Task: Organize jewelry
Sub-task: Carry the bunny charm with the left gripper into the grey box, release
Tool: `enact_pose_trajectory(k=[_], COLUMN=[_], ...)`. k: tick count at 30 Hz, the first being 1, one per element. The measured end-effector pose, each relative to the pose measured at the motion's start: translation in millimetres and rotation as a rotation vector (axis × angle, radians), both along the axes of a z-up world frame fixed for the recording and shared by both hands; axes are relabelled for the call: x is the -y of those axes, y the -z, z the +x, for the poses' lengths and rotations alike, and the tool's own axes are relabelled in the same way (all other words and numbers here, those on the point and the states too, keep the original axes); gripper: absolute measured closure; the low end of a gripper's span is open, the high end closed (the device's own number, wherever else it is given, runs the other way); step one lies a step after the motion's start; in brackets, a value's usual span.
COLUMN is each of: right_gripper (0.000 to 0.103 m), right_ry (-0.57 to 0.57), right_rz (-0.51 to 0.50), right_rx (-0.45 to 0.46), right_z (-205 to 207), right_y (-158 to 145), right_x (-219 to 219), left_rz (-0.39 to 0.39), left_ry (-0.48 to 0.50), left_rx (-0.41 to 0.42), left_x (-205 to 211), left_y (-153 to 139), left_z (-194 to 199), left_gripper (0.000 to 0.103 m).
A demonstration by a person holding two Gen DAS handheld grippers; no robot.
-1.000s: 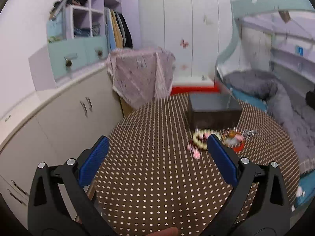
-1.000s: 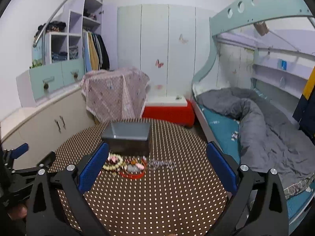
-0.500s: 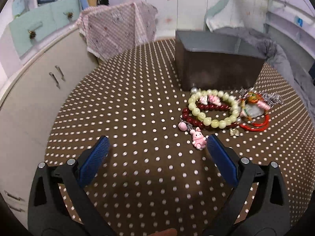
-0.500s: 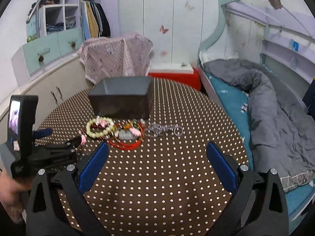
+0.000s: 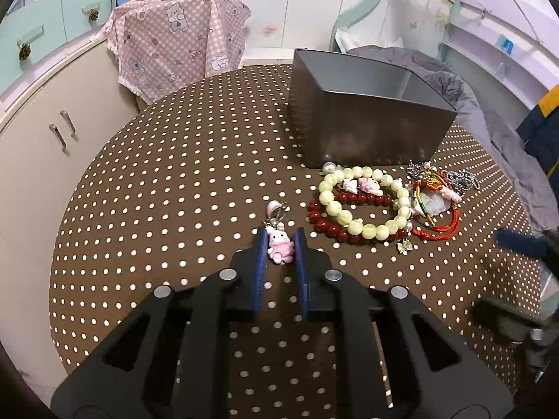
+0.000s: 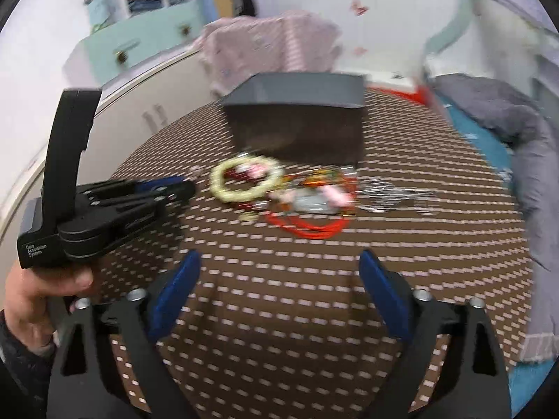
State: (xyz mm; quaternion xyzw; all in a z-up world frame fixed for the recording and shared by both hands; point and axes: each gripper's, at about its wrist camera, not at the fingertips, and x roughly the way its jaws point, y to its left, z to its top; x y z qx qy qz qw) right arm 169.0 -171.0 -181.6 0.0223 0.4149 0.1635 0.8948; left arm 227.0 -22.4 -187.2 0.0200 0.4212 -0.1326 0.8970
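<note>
The left claw (image 5: pixel 279 241) is closed around the pink bunny charm (image 5: pixel 279 246) on the polka-dot surface (image 5: pixel 174 181); the right claw (image 6: pixel 279 289) hangs wide open, empty; bead bracelets (image 5: pixel 360 206) and red cord (image 5: pixel 440 223) lie beside the grey box (image 5: pixel 367 122), so sorting looks barely begun.

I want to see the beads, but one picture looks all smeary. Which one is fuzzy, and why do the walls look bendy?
Right wrist view: motion blur smears the tablecloth dots into dashes and the jewelry pile into streaks. Left wrist view: sharp, the bunny charm and pale green bracelet are crisp. Both views: the fisheye lens bends straight edges near the rim.
</note>
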Motion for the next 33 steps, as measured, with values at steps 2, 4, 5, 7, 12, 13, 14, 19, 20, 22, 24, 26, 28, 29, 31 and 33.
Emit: enact_pose_trajectory(k=[2, 4, 5, 7, 12, 13, 14, 19, 20, 22, 24, 26, 28, 29, 31, 33], right_gripper=[0.042, 0.052, 0.057, 0.058, 0.074, 0.077, 0.089, 0.093, 0.093, 0.092, 0.093, 0.093, 0.092, 0.092, 0.092, 0.092], right_ry=[-0.018, -0.033, -0.036, -0.037, -0.040, -0.040, -0.043, -0.062, -0.067, -0.079, -0.088, -0.089, -0.085, -0.081, -0.076, -0.069], right_rz=[-0.006, -0.014, -0.021, -0.038, -0.105, -0.115, -0.116, -0.054, -0.042, -0.025, -0.003, 0.029, 0.075, 0.093, 0.119, 0.125], right_rx=[-0.019, -0.037, -0.036, -0.019, 0.008, 0.012, 0.012, 0.016, 0.024, 0.040, 0.053, 0.062, 0.080, 0.093, 0.124, 0.165], right_z=[8.7, 17.2, 21.4, 25.8, 36.3, 37.6, 37.9, 33.3, 30.0, 18.5, 8.5, 1.6, -4.5, -6.1, -7.4, -7.7], right_y=[5.2, 11.9, 14.8, 14.7, 17.8, 18.8, 19.6, 19.7, 17.6, 11.9, 4.9, -2.7, -16.0, -24.3, -43.1, -62.7], right_x=[-7.6, -16.2, -20.3, -24.9, -35.3, -36.5, -36.0, -28.0, -26.7, -24.5, -20.9, -14.3, -2.7, 3.4, 13.5, 21.4], left_rz=[-0.008, -0.018, -0.026, -0.039, -0.052, -0.053, -0.056, -0.068, -0.073, -0.076, -0.081, -0.087, -0.095, -0.101, -0.109, -0.115], left_ry=[-0.001, -0.004, -0.005, -0.007, -0.008, -0.008, -0.007, 0.002, 0.005, 0.012, 0.016, 0.021, 0.027, 0.032, 0.041, 0.058], left_rx=[0.007, 0.011, 0.012, 0.014, 0.022, 0.024, 0.026, 0.038, 0.039, 0.050, 0.061, 0.080, 0.101, 0.117, 0.148, 0.195], left_x=[-3.8, -7.1, -9.3, -15.1, -19.9, -20.9, -21.2, -22.3, -22.4, -22.1, -21.9, -22.9, -24.6, -24.4, -23.1, -19.4], left_y=[-0.6, -1.0, -1.1, -2.3, -3.8, -4.1, -4.7, -6.8, -8.0, -12.3, -17.2, -24.7, -34.7, -43.3, -59.1, -82.3], left_z=[-1.1, -3.1, -3.7, -5.6, -9.2, -9.4, -10.7, -20.9, -23.2, -28.8, -33.6, -39.7, -44.5, -47.0, -49.8, -51.6], left_gripper=[0.087, 0.087, 0.087, 0.087, 0.087, 0.087, 0.087, 0.087, 0.087, 0.087, 0.087, 0.087, 0.087, 0.087, 0.087, 0.087])
